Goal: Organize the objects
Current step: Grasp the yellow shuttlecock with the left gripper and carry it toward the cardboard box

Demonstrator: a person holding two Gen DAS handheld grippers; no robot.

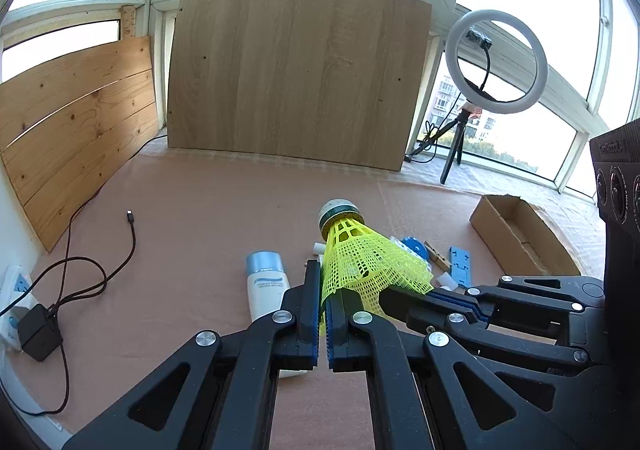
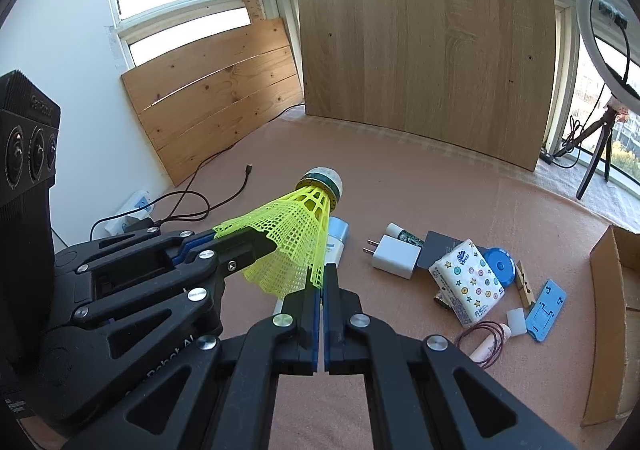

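Both tongs grip one yellow shuttlecock (image 1: 360, 262), held up off the pink surface (image 1: 200, 209). Left tongs (image 1: 323, 302): fingers nearly shut, pinching the edge of the mesh skirt between blue pads. Right tongs (image 2: 322, 290): likewise almost closed on the skirt's lower edge. In each view the other tongs reach in from the side and clamp the same skirt. Cork nose points up and away.

On the surface below: a white bottle with blue cap (image 1: 266, 282), a white charger plug (image 2: 394, 256), a tissue pack (image 2: 468, 278), a blue round lid (image 2: 500, 266), a wooden clothespin (image 2: 525, 284), a blue phone stand (image 2: 546, 310). An open cardboard box (image 1: 520, 234) sits right of the clutter. A ring light (image 1: 496, 61) stands by the window.
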